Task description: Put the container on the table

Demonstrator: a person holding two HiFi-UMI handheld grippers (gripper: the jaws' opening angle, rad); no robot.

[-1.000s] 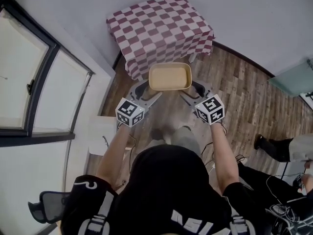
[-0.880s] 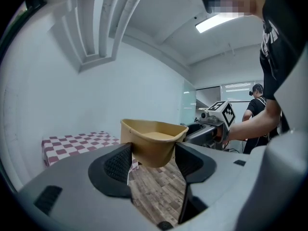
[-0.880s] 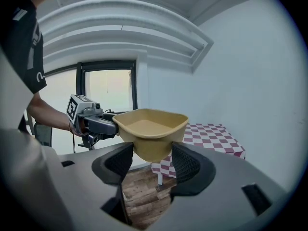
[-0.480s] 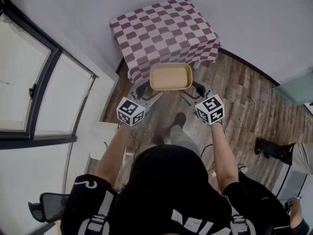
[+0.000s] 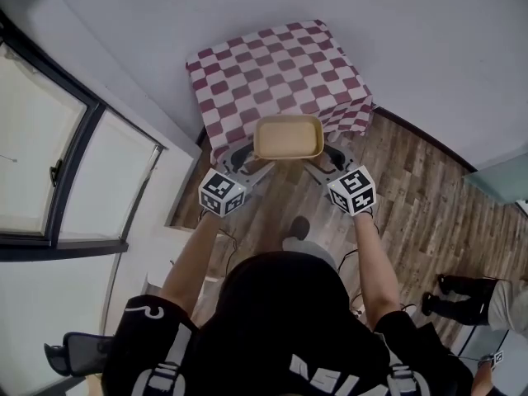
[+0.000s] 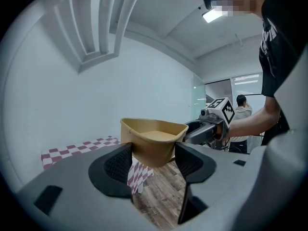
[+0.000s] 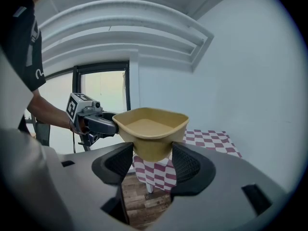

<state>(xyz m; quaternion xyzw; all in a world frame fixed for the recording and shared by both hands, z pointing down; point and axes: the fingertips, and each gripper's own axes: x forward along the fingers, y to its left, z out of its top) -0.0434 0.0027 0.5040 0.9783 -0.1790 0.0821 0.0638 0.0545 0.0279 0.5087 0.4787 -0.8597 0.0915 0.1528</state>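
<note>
A tan plastic container [image 5: 288,138] hangs in the air, held level between both grippers just over the near edge of the table with the maroon-and-white checked cloth [image 5: 272,68]. My left gripper [image 5: 247,160] is shut on the container's left end [image 6: 153,146]. My right gripper [image 5: 324,162] is shut on its right end [image 7: 152,137]. The container looks empty inside. In the left gripper view, the table [image 6: 72,150] lies beyond and to the left; the right gripper view has the table [image 7: 207,137] to the right.
A white wall [image 5: 396,48] runs behind the table, and large windows [image 5: 49,139] line the left side. Wood floor [image 5: 412,213] stretches to the right, where another person's legs [image 5: 474,291] stand. A chair [image 5: 78,357] sits at lower left.
The person has walked forward with the container held in both grippers; the table has drawn closer, and the container now overlaps its near edge.
</note>
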